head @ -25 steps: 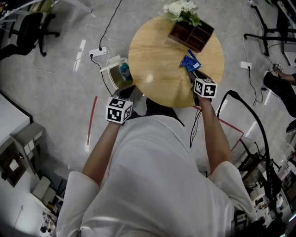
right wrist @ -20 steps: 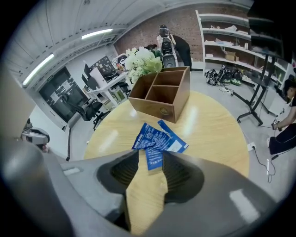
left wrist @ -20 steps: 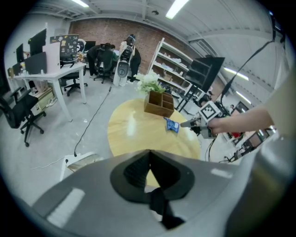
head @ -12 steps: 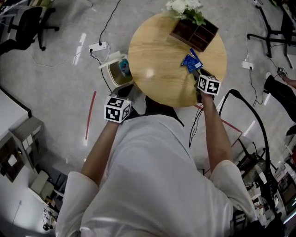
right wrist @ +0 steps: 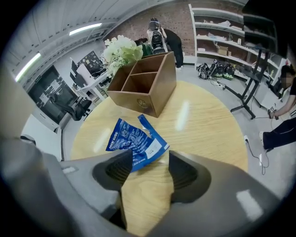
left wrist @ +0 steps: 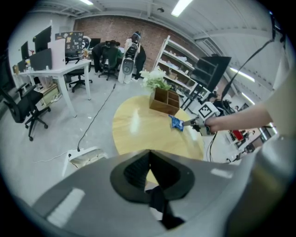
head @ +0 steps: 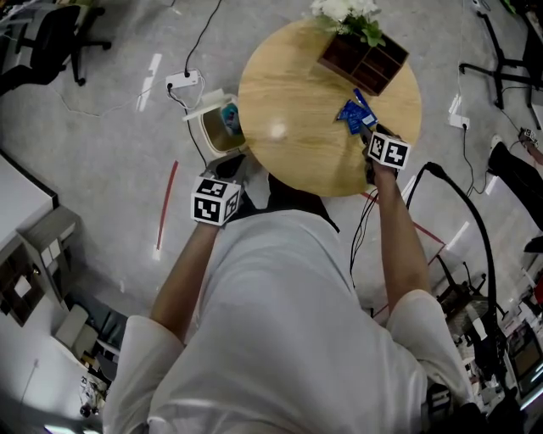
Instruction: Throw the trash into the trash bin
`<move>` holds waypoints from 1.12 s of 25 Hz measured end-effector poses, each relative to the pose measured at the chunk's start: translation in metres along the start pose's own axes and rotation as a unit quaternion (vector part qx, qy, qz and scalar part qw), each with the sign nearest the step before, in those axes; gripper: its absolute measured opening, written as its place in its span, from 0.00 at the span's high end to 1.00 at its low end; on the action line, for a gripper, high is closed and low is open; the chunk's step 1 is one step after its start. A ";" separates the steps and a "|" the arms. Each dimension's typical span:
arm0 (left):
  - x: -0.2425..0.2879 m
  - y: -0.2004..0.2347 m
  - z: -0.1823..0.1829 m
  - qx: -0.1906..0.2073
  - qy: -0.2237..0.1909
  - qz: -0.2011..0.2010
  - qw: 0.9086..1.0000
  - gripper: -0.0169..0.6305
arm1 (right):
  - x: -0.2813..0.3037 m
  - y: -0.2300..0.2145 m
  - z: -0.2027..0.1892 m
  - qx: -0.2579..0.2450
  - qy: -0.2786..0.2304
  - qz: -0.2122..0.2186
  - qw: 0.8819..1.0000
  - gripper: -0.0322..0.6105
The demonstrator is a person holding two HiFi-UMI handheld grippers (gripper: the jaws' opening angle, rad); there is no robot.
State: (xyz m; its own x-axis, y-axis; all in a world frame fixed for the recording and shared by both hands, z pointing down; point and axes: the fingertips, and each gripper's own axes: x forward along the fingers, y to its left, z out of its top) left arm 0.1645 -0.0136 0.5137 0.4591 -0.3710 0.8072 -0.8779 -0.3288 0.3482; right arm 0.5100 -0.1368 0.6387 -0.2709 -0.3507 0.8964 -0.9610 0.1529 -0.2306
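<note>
Round pale wooden bench point(head: 288, 127), dark wooden divided box point(head: 363, 63) at its far edge, white flowers point(head: 344, 13) behind the box, crumpled blue wrapper point(head: 355, 114) flat near the box's front.

Tally: 1 round table point(head: 288, 119); 1 blue wrapper point(head: 355, 113), 3 o'clock on it; 1 wooden organizer point(head: 363, 63), 1 o'clock; 1 flower bunch point(head: 344, 13); 1 trash bin point(head: 206, 129), 9 o'clock.

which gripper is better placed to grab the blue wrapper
Right. The right gripper is at the blue wrapper; its jaws have just been opening, wrapper not yet between them. The left gripper is shut, off the table.
</note>
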 end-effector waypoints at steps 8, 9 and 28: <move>-0.001 0.005 -0.005 -0.008 0.003 0.005 1.000 0.97 | 0.011 -0.001 0.000 -0.007 0.014 -0.009 1.000 0.57; -0.001 0.005 -0.005 -0.009 0.004 0.006 1.000 0.97 | 0.012 -0.001 0.000 -0.008 0.016 -0.010 1.000 0.57; 0.003 0.005 -0.018 -0.018 0.008 0.007 1.000 0.97 | 0.014 -0.007 0.007 -0.030 0.000 -0.033 0.999 0.93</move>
State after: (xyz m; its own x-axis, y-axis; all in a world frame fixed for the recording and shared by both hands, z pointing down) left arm 0.1590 -0.0008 0.5264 0.4451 -0.3615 0.8192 -0.8885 -0.2924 0.3537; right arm 0.5130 -0.1488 0.6502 -0.2072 -0.3616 0.9090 -0.9716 0.1845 -0.1481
